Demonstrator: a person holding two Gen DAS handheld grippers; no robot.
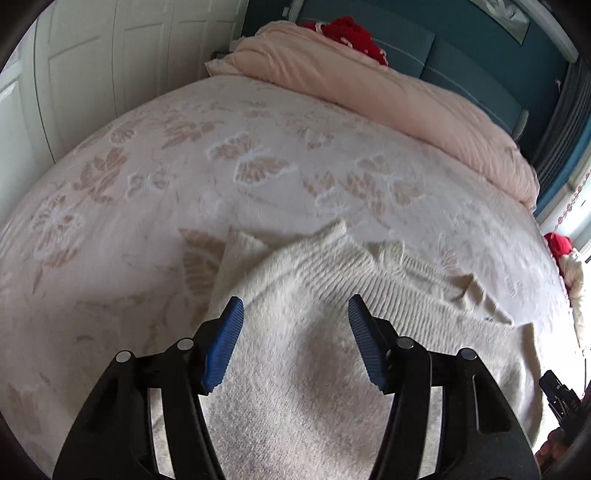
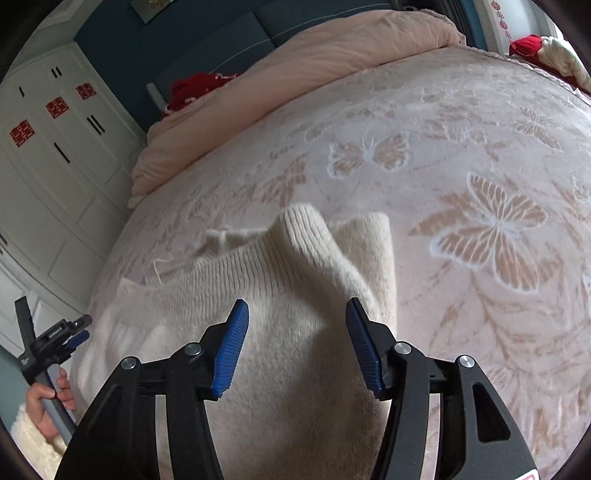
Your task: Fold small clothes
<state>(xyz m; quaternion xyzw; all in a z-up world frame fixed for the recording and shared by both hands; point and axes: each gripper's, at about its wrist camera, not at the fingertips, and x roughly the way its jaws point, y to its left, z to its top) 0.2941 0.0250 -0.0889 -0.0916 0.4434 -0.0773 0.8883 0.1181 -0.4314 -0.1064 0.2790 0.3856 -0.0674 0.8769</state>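
Note:
A cream knitted sweater [image 1: 314,288] lies rumpled on the bed, with its ribbed hem bunched up and one part folded over; it also shows in the right wrist view [image 2: 280,295]. My left gripper [image 1: 295,314] is open and empty, its blue pads [image 1: 225,343] spread just above the sweater. My right gripper [image 2: 297,314] is open and empty too, hovering over the sweater's near part. The left gripper also appears at the left edge of the right wrist view [image 2: 70,332], held by a hand.
The bed has a pale pink cover with butterfly patterns [image 2: 491,225]. A rolled pink duvet [image 1: 388,92] lies at the headboard with red fabric [image 1: 351,33] behind it. White wardrobe doors [image 2: 55,147] stand beside the bed. Red and cream items [image 1: 561,251] sit at the bed's edge.

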